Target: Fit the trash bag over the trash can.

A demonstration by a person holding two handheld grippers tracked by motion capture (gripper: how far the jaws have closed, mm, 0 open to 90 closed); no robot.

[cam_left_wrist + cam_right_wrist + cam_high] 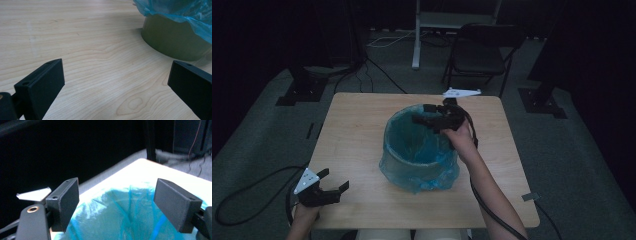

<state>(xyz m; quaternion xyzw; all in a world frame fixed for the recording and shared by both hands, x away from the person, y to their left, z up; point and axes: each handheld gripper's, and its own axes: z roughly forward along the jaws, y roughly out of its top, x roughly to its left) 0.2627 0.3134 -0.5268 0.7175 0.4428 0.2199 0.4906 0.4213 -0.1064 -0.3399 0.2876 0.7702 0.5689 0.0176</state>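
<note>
Gently now: right gripper (424, 114), jaws apart, hovers over the blue bin liner (419, 142).
Thin, soft, slippery film; pinch the folded edge at the bin (172, 40) rim; left gripper (333, 186) rests, jaws apart.

Both hand-held grippers open, arms well apart

The left hand-held gripper (334, 187) sits low at the person's near left, jaws spread wide and pointing right. The right forearm (484, 185) stretches forward, its hand (460, 137) holding the right hand-held gripper (424, 114) raised, jaws parted and aimed leftward.

Black grippers (334, 190), flat rectangular jaws, grey plates, cables
</note>
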